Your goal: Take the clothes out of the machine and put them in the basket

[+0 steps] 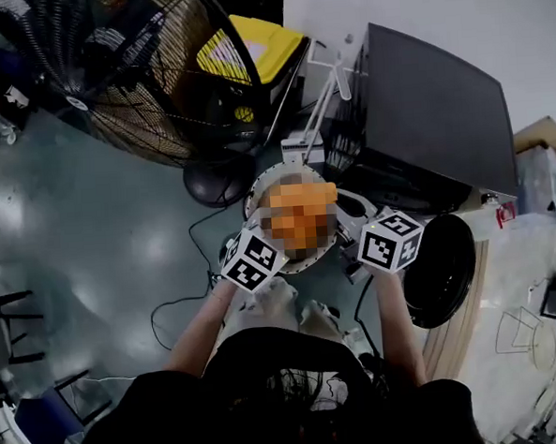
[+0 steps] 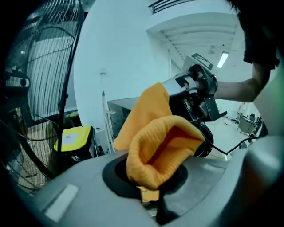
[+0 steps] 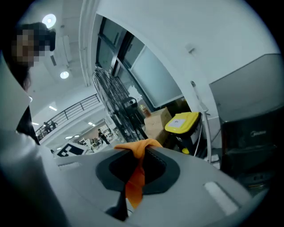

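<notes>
Over floor point(image 1: 90, 228), grippers point(image 2: 150, 201) point(image 3: 128, 199) seemingly pinching orange cloth point(image 2: 159, 150)

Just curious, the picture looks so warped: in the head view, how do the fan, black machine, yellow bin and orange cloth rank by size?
1. fan, even cut off by the edge.
2. machine.
3. bin and cloth look about alike, so I won't rank them.

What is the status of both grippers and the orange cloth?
Left gripper shut on orange cloth. Right gripper shut on same cloth. Cloth held above round basket. No obstacle seen.
</notes>
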